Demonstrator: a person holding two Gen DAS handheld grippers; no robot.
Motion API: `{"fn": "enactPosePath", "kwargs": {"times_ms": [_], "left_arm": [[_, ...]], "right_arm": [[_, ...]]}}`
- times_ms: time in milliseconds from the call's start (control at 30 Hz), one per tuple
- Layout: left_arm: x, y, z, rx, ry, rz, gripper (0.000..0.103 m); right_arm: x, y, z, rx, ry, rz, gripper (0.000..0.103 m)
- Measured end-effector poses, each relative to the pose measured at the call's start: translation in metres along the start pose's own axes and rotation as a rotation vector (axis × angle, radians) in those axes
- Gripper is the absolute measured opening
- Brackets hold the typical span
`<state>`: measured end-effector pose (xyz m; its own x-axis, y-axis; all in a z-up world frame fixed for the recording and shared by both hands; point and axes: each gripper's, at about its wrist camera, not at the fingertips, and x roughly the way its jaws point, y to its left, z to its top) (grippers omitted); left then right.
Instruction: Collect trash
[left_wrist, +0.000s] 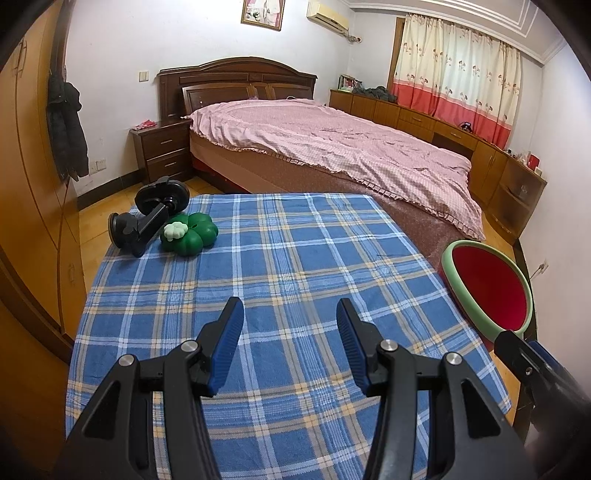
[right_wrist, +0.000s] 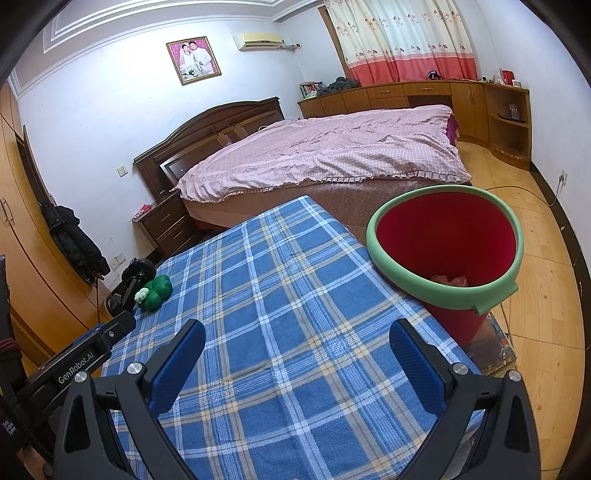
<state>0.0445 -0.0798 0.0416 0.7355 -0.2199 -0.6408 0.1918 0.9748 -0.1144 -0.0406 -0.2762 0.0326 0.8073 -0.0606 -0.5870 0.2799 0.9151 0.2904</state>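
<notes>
A red bin with a green rim (right_wrist: 445, 291) stands at the right edge of the table with the blue plaid cloth (right_wrist: 280, 295); pink crumpled trash (right_wrist: 452, 279) lies at its bottom. The bin also shows in the left wrist view (left_wrist: 452, 280). My left gripper (left_wrist: 290, 314) is open and empty above the near part of the cloth (left_wrist: 280, 266). My right gripper (right_wrist: 297, 334) is open and empty above the cloth, left of the bin. A green clover-shaped object (left_wrist: 190, 232) with a small white flower piece lies at the far left corner.
A black suction-cup mount (left_wrist: 147, 218) lies beside the green object at the table's far left corner. A bed with a pink cover (left_wrist: 332, 144) stands beyond the table. Wooden wardrobes (left_wrist: 29, 184) stand at the left. Wooden floor (right_wrist: 535, 258) lies to the right.
</notes>
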Motion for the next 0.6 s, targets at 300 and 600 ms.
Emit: {"fn": "enactPosePath", "kwargs": {"times_ms": [300,600], "left_arm": [[-0.0007,-0.0001,0.0008,-0.003,-0.001,0.001,0.052],[-0.002,-0.0008,0.0022,-0.001,-0.003,0.0,0.052]], "right_arm": [[-0.0001,0.0001,0.0001,0.0,0.002,0.001,0.102],[0.0003,0.0002,0.0002,0.0,0.001,0.0,0.102]]}}
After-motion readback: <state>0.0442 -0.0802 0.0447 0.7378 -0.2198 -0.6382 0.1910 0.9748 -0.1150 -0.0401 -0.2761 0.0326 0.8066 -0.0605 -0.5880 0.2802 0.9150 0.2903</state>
